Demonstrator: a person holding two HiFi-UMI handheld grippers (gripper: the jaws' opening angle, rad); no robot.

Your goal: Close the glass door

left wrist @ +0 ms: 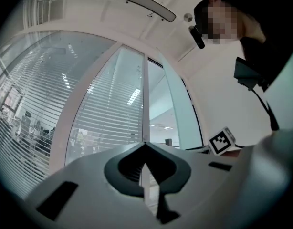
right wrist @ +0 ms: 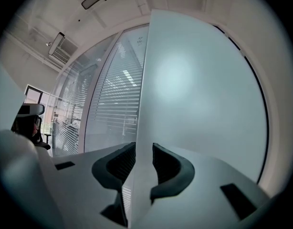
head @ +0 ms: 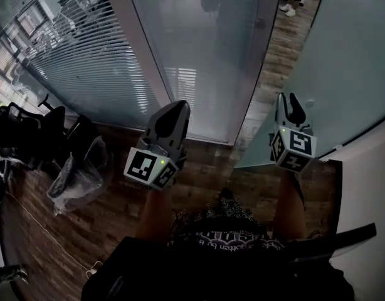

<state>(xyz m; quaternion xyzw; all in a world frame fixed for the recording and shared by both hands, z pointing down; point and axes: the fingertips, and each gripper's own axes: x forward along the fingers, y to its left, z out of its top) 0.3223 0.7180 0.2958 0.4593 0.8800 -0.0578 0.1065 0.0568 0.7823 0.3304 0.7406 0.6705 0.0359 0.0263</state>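
— Done closing?
— Hardly begun. Clamping the edge of the open glass door (head: 352, 61), out at right, in the right gripper (head: 291, 105); left gripper (head: 174, 115) pinched together, empty. Remaining: swinging it fully shut.

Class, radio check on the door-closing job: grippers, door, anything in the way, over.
Left gripper shut, empty. Right gripper clamped on the glass door edge. Door open, swung away from the frame. No obstruction seen in the gap.

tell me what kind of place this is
Likely an office: a frosted glass door, glass partitions lined with slatted blinds, and black office chairs on a wood-look floor.
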